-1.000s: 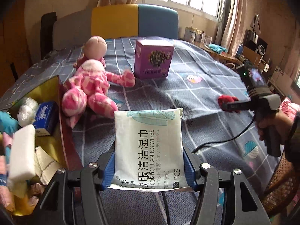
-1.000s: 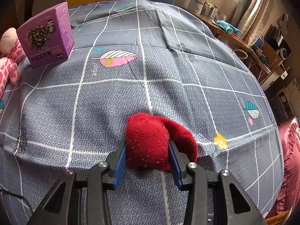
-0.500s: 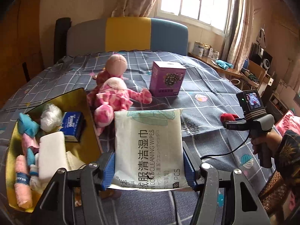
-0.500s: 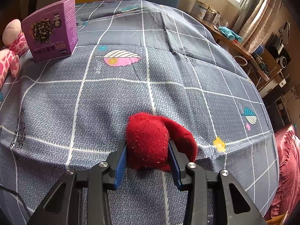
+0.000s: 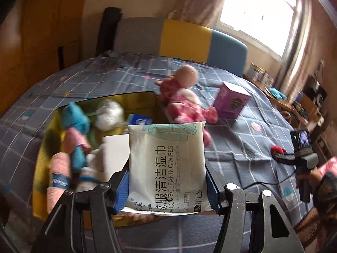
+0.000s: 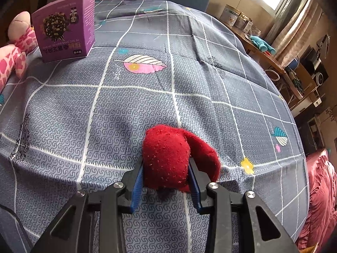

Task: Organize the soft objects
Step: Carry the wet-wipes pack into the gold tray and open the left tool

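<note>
My table [image 6: 130, 109] fills both views under a grey checked cloth, its near edge cut off. At centre left of the left view the yellow box [image 5: 42, 147] is blurred, its soft contents hard to tell apart and its right side hidden by the wipes pack [image 5: 166, 164], which my left hand-held gripper [image 5: 167, 191] clamps by its sides. At lower centre of the right view, my right hand-held gripper [image 6: 166, 181] is closing on the red cloth [image 6: 168, 158], whose underside is hidden.
</note>
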Tool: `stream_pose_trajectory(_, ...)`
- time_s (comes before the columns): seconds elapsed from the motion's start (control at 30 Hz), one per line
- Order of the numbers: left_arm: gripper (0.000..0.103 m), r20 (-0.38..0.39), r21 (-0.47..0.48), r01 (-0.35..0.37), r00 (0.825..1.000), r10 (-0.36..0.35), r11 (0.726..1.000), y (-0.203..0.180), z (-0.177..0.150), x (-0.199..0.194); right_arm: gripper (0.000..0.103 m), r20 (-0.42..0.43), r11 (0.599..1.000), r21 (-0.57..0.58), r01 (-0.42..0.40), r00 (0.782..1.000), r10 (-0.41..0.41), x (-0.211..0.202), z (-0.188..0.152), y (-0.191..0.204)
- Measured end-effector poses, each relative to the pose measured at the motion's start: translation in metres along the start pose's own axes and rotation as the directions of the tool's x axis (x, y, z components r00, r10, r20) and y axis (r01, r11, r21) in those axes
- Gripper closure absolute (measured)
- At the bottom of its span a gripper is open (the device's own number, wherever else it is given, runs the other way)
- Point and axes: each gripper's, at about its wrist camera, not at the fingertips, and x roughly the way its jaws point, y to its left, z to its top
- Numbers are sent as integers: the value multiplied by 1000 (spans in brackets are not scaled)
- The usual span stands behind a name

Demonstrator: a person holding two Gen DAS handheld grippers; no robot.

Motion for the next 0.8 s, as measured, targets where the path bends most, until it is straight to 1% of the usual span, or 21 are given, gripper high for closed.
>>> stream_pose_trajectory(0.07,41,8,-80,-31,999,32,996,31,3,-10,66,-2,1000,3,-3,1000,3,-1,0,0)
stream_pose_trajectory(0.13,41,12,-155,-63,998,66,986,61,4,-20,66,-3,1000,1,-3,1000,3,0,0,0)
stream_pose_trajectory(0.27,41,3,-281,-145,988,152,949,115,-1,-36,66,-6,1000,-1,-2,1000,2,1,3,-2)
stream_pose_trajectory(0.37,41,-22,-360,-163,986,167,919,142,-11,-40,66,-7,1000,-1,-2,1000,2,1,4,-2)
stream_pose_trajectory(0.47,41,-44,-414,-139,990,133,899,149,-17,-34,66,-8,1000,0,-2,1000,2,1,4,-2)
stream_pose_trajectory(0.53,41,-51,-431,-105,994,92,896,145,-17,-26,66,-8,1000,-3,-1,1000,1,1,5,-2)
stream_pose_trajectory(0.67,41,-83,-428,-82,995,51,900,135,-10,0,66,-8,1000,-1,-1,1000,1,1,5,-1)
stream_pose_trajectory(0.8,40,-129,-376,-140,987,98,916,127,-4,33,66,-9,1000,-1,-2,1000,2,1,5,0)
